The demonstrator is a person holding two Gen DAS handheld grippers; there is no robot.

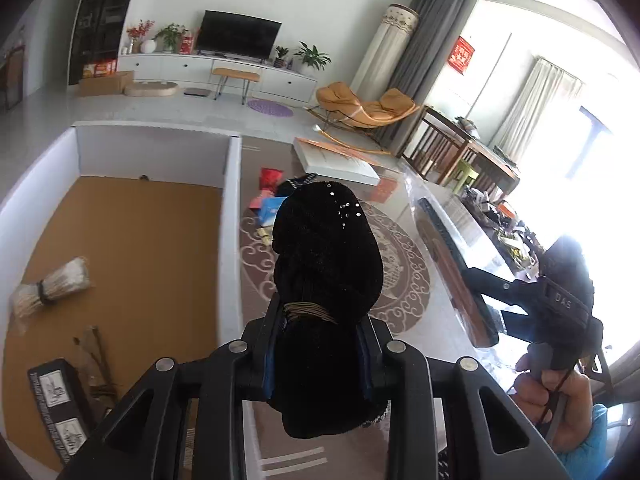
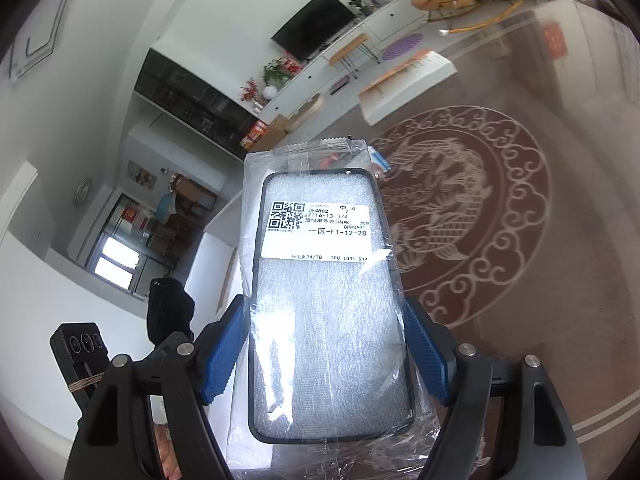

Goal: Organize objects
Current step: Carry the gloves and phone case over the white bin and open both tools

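My left gripper (image 1: pixel 320 360) is shut on a rolled black fabric bundle (image 1: pixel 326 264) with small sequins, tied with brown cord, held in the air just right of a white box (image 1: pixel 230 216) with a brown cardboard floor. My right gripper (image 2: pixel 326 348) is shut on a black phone case in a clear plastic bag (image 2: pixel 320 292) with a white barcode label. The right gripper and its bagged case also show in the left wrist view (image 1: pixel 520 300), to the right. The black bundle shows at the left in the right wrist view (image 2: pixel 168 312).
In the box lie a bundle of pale fibres (image 1: pixel 52 284), a twig bundle (image 1: pixel 96 356) and a black labelled package (image 1: pixel 60 404). Coloured packets (image 1: pixel 268 200) and a flat white box (image 1: pixel 336 160) lie on the patterned rug (image 1: pixel 400 264). A cluttered table (image 1: pixel 492 216) stands at the right.
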